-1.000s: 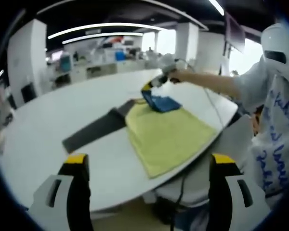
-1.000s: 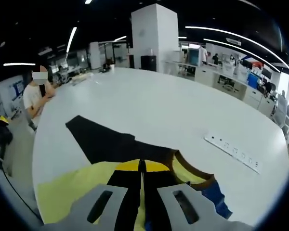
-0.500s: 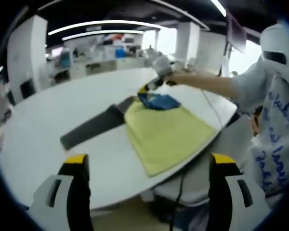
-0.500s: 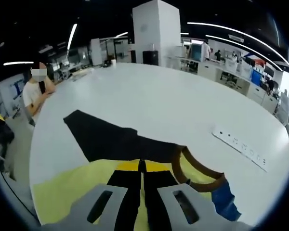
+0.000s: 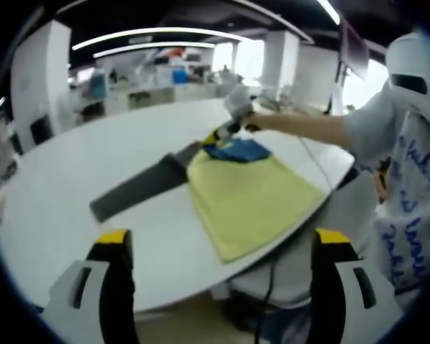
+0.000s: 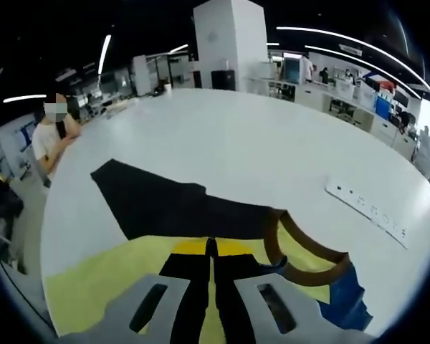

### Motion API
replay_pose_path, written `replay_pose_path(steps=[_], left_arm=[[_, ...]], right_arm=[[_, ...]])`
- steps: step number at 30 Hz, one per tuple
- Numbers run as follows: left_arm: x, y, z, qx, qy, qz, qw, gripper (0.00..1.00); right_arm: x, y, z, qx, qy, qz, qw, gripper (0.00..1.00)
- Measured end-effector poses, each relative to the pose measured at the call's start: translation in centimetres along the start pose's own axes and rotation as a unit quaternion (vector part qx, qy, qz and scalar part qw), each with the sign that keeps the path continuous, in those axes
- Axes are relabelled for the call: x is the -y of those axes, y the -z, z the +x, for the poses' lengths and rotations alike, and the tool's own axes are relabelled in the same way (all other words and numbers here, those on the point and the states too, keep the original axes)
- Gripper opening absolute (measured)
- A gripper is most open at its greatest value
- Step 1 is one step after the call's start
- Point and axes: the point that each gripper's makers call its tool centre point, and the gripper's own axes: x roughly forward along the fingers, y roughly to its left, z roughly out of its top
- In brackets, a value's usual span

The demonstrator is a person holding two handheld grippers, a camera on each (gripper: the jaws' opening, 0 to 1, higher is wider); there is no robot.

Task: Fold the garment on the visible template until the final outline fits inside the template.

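Right gripper (image 6: 211,247): the jaws are seen pressed together on the yellow cloth of the garment near its collar; in the left gripper view (image 5: 222,131) it is seen at the garment's far end, held by a person's outstretched arm (image 5: 301,126).
Left gripper (image 5: 218,240): the jaws are held wide apart with nothing between them, well back from the garment and off the near edge of the table.
Garment (image 5: 247,197): a yellow T-shirt, spread flat on the table near the edge by the person; a blue part (image 5: 236,149) is lifted at the gripped end.
Collar (image 6: 301,251): a brown band, seen curving just beside the right gripper's closed tips, with blue fabric (image 6: 347,297) beyond it.
Template (image 5: 140,188): a dark flat sheet, lying on the table, partly covered by the garment and reaching out past its far side.
Table (image 6: 222,150): white, large and rounded.
Power strip (image 6: 365,211): white, laid on the table well apart from the garment.
Seated person (image 6: 50,136): seen at the table's far edge beyond the template.
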Motion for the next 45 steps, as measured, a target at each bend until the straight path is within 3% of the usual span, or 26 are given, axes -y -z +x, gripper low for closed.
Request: replay_pose_path(steps=[5,24,39,45], left_arm=[[-0.2,0.2,0.1,-0.004,0.001,-0.002,1.0000,0.99],[-1.1,0.7,0.2,-0.013,-0.008,-0.014,0.9998,0.99],[-1.2,0.4,0.5,-0.014,-0.012,-0.010,0.9998,0.97],[-0.8,0.3,0.5,-0.012,-0.009,-0.011,0.9998,0.97]], right_arm=[[-0.7,0.2,1.1,0.002,-0.017,0.022,0.9996,0.01],[-0.9,2.0,4.2,-0.021,-0.015,0.018,0.9995,0.01],[-0.4,2.4,5.1,-0.024,-0.026,0.026,0.9990,0.02],[0.1,1.4,4.5,-0.005,-0.017,0.017,0.9997,0.02]])
